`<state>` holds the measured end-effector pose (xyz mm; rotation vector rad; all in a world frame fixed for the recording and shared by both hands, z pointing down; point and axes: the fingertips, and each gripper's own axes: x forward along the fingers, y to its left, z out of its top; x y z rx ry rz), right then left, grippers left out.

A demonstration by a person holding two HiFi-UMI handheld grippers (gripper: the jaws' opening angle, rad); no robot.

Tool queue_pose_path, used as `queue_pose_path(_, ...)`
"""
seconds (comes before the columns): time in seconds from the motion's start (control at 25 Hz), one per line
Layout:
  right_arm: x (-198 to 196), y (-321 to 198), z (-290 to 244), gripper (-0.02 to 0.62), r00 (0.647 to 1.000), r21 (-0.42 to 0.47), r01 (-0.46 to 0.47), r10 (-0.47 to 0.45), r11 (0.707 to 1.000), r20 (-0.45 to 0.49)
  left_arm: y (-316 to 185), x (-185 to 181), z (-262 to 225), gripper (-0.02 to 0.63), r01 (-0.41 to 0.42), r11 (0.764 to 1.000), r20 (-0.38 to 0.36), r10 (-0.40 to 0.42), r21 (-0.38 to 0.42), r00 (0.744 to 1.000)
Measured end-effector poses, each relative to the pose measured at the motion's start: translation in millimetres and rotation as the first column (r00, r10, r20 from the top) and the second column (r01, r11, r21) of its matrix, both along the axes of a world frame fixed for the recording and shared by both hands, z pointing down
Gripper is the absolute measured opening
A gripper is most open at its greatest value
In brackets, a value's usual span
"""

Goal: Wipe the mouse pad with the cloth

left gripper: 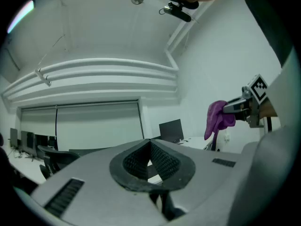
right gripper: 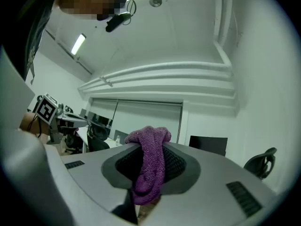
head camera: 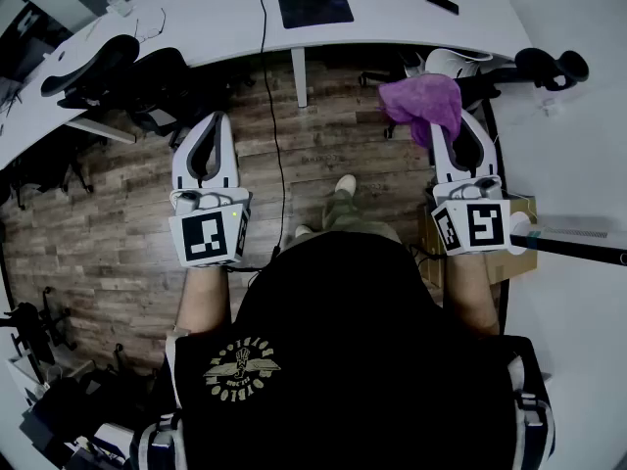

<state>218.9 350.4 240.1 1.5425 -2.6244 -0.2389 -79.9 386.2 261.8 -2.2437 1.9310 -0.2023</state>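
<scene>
Head view: my right tool is clenched on the purple cloth, which bunches up over its tips in mid-air above the wooden floor. The dark mouse pad lies flat on the white counter, well apart from both tools. My left tool carries nothing.

Left gripper view: the left tool has its jaws closed tip to tip with nothing between them. Off to the side, the cloth hangs limp from the other tool.

Right gripper view: the cloth runs down between the closed jaws in a thick fold. I judge it soft, light and floppy, so I'd hold a gathered wad. The pad looks thin and may slide, so I'd pin a corner.
</scene>
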Motion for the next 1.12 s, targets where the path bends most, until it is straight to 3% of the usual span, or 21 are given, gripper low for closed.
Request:
queue_pose_path(0.44, -0.4, -70.6, 26.2, 0.095, 0.999, -0.047, 0.009, -0.006, 0.999, 0.052, -68.1, 8.0, 10.3, 0.002, -0.022, 0.999, -0.072, 0.020, -0.034, 0.997)
queue_pose_path(0.72, -0.5, -116.9, 33.3, 0.095, 0.997, -0.066, 0.019, -0.015, 0.998, 0.070, -109.4, 9.5, 24.3, 0.002, -0.040, 0.996, -0.058, 0.036, -0.079, 0.998)
queue_pose_path(1.12, -6.8, -173.5, 42.5, 0.095, 0.999, -0.095, 0.048, -0.046, 0.994, 0.027, -165.8, -6.2, 26.3, 0.002, 0.003, 0.998, -0.087, -0.009, -0.068, 0.996)
